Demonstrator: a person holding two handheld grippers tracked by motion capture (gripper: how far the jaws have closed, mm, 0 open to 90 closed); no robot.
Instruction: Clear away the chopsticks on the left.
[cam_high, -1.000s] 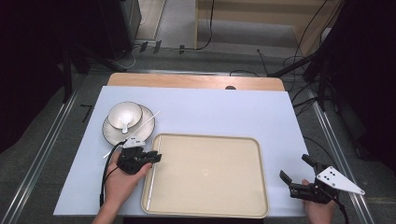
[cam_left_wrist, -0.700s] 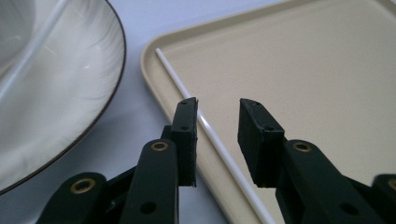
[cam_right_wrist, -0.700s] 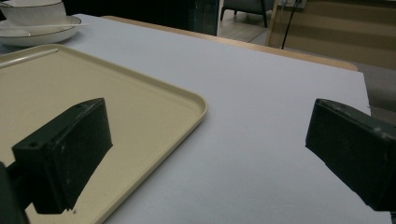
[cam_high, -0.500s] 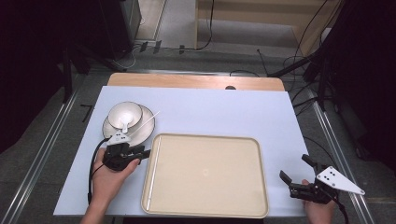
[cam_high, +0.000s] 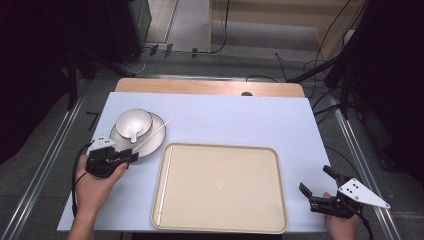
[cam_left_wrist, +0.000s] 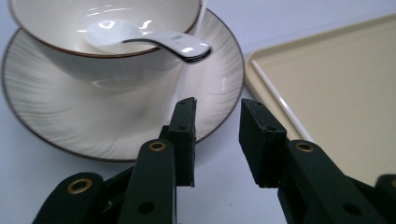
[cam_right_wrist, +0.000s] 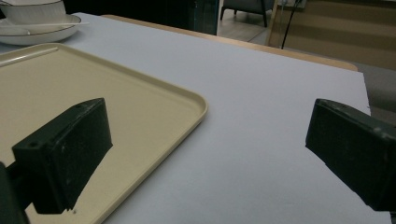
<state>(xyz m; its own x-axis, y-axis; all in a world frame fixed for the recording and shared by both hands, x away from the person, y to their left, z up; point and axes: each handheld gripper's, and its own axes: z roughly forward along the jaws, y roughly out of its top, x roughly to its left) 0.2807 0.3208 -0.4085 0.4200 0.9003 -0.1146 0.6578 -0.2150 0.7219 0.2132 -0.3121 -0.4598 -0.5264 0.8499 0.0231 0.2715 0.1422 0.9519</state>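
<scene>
The beige tray (cam_high: 220, 187) lies flat on the white-covered bench (cam_high: 240, 120), its near edge close to the bench's front edge. Everything else is placed against it.

Just off the tray's far left corner sits a white plate (cam_high: 155, 140) carrying a white bowl (cam_high: 134, 122); a white spoon (cam_left_wrist: 144, 39) lies in the bowl with its handle jutting over the rim toward the tray. A thin white stick (cam_high: 152, 133) rests across the plate's tray-side rim, angled up and away.

The left gripper (cam_high: 131, 157) is left of the tray's far left corner, held in a hand (cam_high: 95, 182), with its tips at the plate's near rim. In the left gripper view its jaws stand a narrow gap apart, holding nothing, one tip over the plate's edge.

The right gripper (cam_high: 314, 184) hovers beyond the tray's near right corner, near the bench's right front corner; its jaws are spread wide and empty.

Behind the tray, the bench is bare up to its wooden back edge, and a strip of bare surface runs along the tray's right side.
</scene>
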